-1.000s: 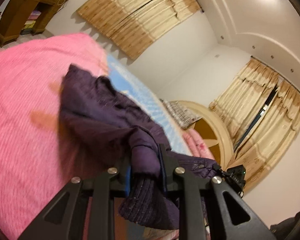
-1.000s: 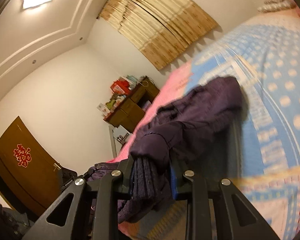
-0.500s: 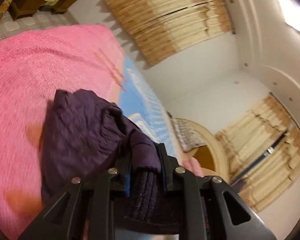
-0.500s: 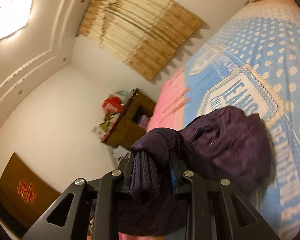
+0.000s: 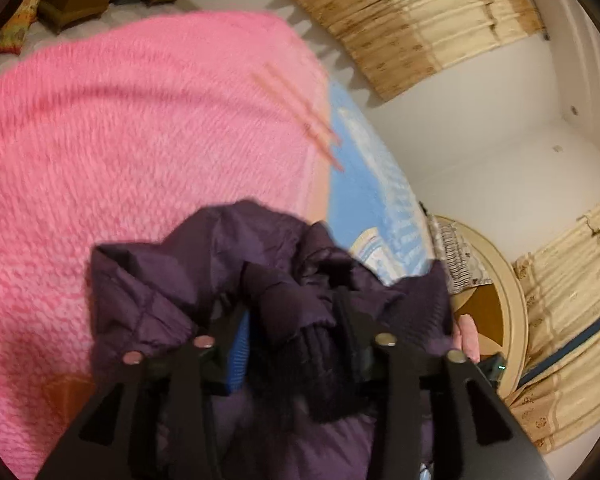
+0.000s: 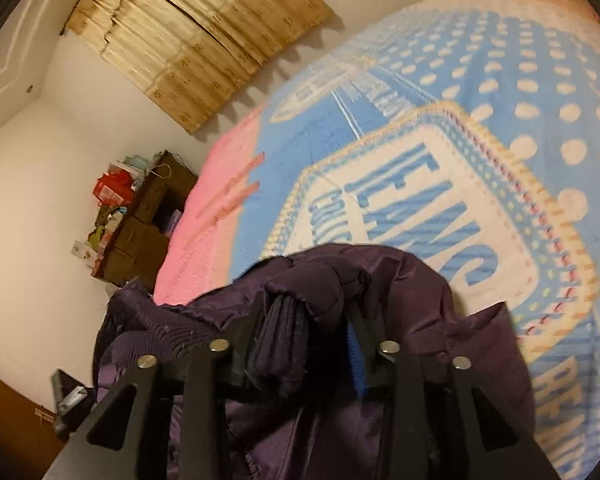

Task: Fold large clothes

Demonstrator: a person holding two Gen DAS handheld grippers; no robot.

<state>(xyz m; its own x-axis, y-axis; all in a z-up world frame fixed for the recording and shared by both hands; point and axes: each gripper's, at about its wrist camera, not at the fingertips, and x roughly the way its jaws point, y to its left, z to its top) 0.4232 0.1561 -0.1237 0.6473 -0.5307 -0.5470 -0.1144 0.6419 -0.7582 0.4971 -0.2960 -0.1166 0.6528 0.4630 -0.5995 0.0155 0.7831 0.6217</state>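
Both tongs are clamped on the same dark purple padded jacket [image 5: 188, 280], held bunched over the bed. The left tongs [image 5: 296, 320] pinch a ribbed knit cuff [image 5: 316, 360] with puffy fabric folded over it, above the pink blanket [image 5: 140, 140]. The right tongs [image 6: 304, 316] grip another ribbed cuff [image 6: 276, 332] the same way, with the jacket draped in front of the blue dotted bedspread [image 6: 480, 92] and its big lettered patch. Tan curtains [image 6: 196, 40] hang on the far wall, and a cluttered wooden cabinet [image 6: 140, 220] stands beside the bed.
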